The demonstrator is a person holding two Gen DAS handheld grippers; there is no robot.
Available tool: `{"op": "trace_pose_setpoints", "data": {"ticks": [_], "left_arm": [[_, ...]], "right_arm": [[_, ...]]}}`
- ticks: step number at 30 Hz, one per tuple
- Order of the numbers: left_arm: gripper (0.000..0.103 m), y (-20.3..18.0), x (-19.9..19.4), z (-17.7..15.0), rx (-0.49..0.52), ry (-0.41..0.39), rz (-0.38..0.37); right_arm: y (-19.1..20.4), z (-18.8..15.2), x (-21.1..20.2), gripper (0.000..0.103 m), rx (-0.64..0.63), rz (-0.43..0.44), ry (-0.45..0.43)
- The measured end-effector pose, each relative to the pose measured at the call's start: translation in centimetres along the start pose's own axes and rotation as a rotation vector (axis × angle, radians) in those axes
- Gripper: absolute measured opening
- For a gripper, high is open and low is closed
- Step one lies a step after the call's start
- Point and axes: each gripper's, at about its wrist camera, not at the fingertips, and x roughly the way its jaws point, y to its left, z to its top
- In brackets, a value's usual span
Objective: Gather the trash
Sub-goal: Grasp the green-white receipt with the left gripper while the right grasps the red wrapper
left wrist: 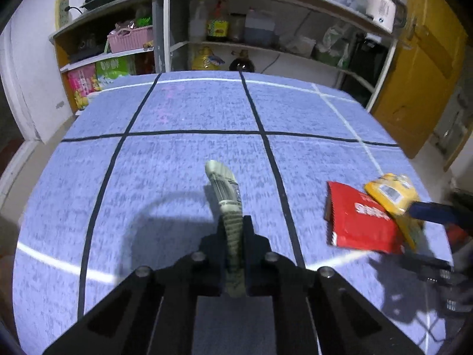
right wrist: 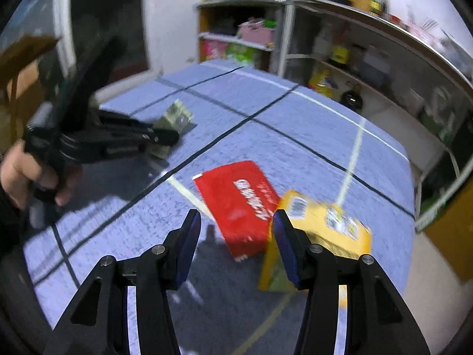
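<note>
My left gripper (left wrist: 233,219) is shut on a crumpled grey-green wrapper (left wrist: 223,177), which sticks out forward past the fingertips just above the blue table (left wrist: 192,106). The right wrist view shows that gripper (right wrist: 165,137) at the left, with the wrapper (right wrist: 177,115) in it. A red flat packet (left wrist: 359,224) lies at the right, and a yellow box (left wrist: 390,192) overlaps its far edge. My right gripper (right wrist: 235,216) is open over the red packet (right wrist: 239,204). Its right finger stands against the yellow box (right wrist: 328,224). Nothing is pinched between the blue pads (right wrist: 189,236).
Black and white tape lines divide the table's blue cloth. Behind the table stand shelves (left wrist: 266,44) with bottles, bags and a pink basket (left wrist: 130,38). A yellow door (left wrist: 419,74) is at the right. A person's hand (right wrist: 26,174) holds the left gripper's handle.
</note>
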Motion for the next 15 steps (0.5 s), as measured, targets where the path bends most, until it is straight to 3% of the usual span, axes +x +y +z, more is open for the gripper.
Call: {"op": "trace_pose_setpoints", "data": {"ticks": [7, 15], "left_arm": [[0.009, 1.4, -3.4, -2.0, -0.039, -0.042, -0.057], [0.009, -0.5, -4.7, -1.6, -0.014, -0.074, -0.144]], "right_arm": [[0.3, 0.5, 3.8, 0.055, -0.112, -0.037, 0.088], [-3.2, 1.5, 5.7, 0.064, 0.027, 0.096, 0.113]]}}
